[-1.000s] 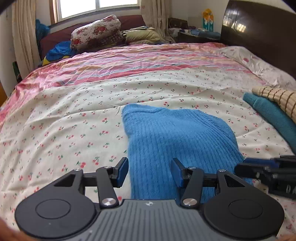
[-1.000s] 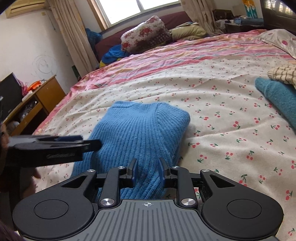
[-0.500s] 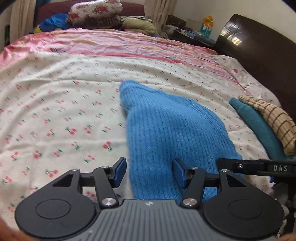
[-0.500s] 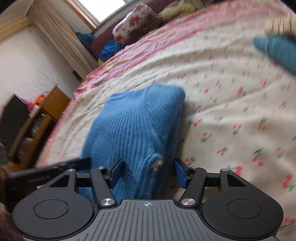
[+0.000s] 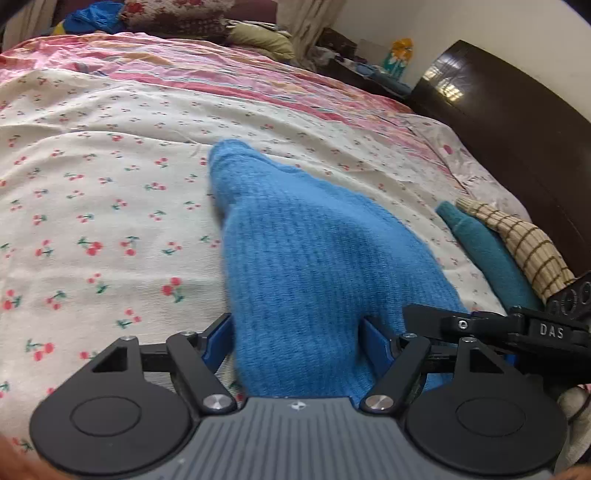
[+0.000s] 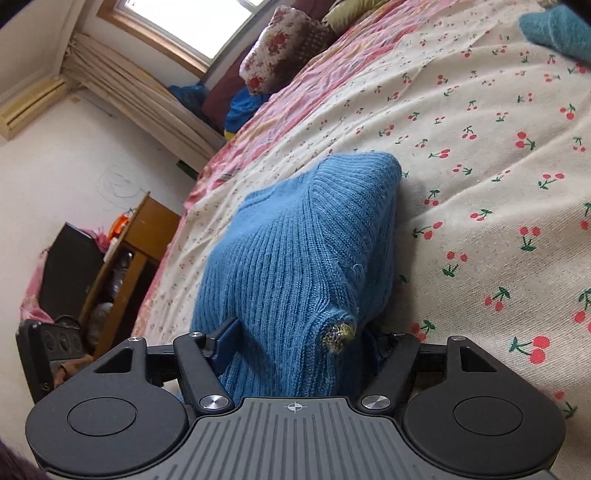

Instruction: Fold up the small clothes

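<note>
Both tongs have pushed forward within the second: left gripper (image 5: 295, 338) and right gripper (image 6: 299, 341) stand open, straddling the blue sweater (image 5: 306, 258) hem at 6 o'clock. Grasp imminent.

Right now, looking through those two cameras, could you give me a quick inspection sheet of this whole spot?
Surface: bed sheet printed with cherries, pink striped cover further back.
Job's things: blue knitted sweater, near edge lifted off the sheet, far end resting on it.
Clutter: teal garment with a tan checked cloth on it, floral pillow.
Tongs: left tongs and right tongs open, each with sweater between the fingers.
Cables: nothing seen.
Surroundings: dark headboard, window, wooden cabinet beside the bed.
</note>
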